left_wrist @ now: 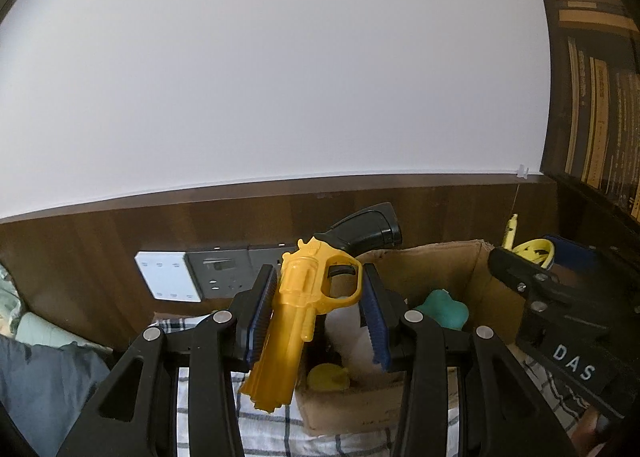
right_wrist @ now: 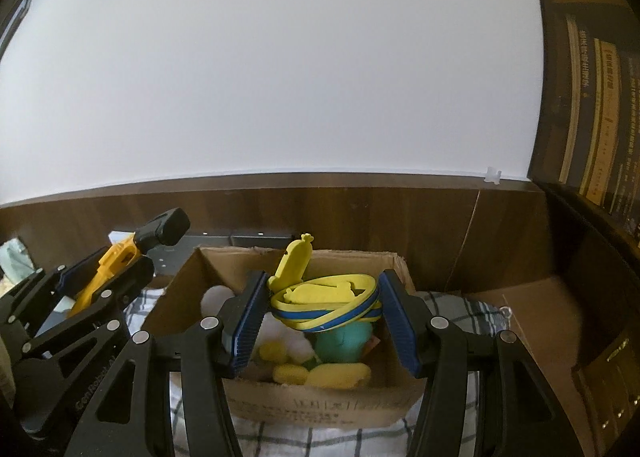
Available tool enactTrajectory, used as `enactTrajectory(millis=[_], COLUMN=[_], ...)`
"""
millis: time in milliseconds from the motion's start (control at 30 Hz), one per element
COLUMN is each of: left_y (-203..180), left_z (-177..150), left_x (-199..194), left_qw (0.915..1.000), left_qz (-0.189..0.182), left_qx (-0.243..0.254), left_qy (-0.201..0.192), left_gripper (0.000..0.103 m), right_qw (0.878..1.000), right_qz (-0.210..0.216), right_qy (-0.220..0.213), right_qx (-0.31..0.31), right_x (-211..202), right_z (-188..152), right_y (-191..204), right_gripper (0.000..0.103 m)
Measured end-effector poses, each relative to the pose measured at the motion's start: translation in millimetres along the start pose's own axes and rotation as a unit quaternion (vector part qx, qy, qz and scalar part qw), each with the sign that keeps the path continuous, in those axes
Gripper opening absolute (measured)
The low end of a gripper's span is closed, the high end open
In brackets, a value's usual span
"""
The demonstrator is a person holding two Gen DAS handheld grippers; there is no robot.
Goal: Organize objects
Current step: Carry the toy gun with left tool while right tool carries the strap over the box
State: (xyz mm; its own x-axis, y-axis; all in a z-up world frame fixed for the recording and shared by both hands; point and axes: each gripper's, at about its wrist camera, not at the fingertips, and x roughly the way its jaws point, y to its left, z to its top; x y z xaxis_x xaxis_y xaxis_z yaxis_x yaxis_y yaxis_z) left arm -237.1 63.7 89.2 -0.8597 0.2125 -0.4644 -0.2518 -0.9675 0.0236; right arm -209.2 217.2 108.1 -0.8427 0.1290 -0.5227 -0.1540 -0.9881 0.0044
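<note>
1. Between the blue pads of the left gripper [left_wrist: 318, 313], in the left wrist view, a yellow toy revolver [left_wrist: 298, 309] with a black grip is clamped across its frame and trigger guard. Barrel hangs down toward the camera, grip sticks up and away. Jaws clenched on it.
2. Beyond and below sits the cardboard box [left_wrist: 436, 265] on a checked cloth [left_wrist: 264, 429]. A teal toy [left_wrist: 442, 311] and a yellow piece [left_wrist: 330, 377] already lie inside. Revolver hangs at the box's left edge, not yet clearly over the opening.
3. Right edge of this view: the other tool's black body, with a yellow ring showing past it.
4. Right wrist view: right gripper [right_wrist: 324, 305] holds a bundle of yellow-and-blue foam rings [right_wrist: 326, 303], a yellow sausage-shaped cutout standing up from them. Pads press on both sides, so grasping.
5. Bundle hangs directly above the box [right_wrist: 320, 405] opening, over soft yellow and teal toys. Left tool and revolver show at far left, beside the box's left wall.
6. Judgement, step in hand: carry both loads over the box and drop them in.
7. To do it well: bring the revolver further over the opening first, since its long barrel could catch the near wall. Lower before releasing. Rings may spring apart, so release low.
</note>
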Motion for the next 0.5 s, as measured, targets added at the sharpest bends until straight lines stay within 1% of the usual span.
enactTrajectory(millis=[267,500], left_y=[-1,-6], left_z=[-1,-1], left_x=[31,41], left_qw=[0.9994,0.9988], left_qz=[-0.018,-0.022], left_qx=[-0.003,0.003], left_qy=[0.03,0.043], left_gripper=[0.042,0.042], right_qw=[1.0,0.999], right_qz=[-0.001,-0.001], right_qy=[0.025,0.033], right_qx=[0.012,0.01], right_x=[30,36], right_z=[1,0], right_y=[-7,-8], right_gripper=[0.057,0.057])
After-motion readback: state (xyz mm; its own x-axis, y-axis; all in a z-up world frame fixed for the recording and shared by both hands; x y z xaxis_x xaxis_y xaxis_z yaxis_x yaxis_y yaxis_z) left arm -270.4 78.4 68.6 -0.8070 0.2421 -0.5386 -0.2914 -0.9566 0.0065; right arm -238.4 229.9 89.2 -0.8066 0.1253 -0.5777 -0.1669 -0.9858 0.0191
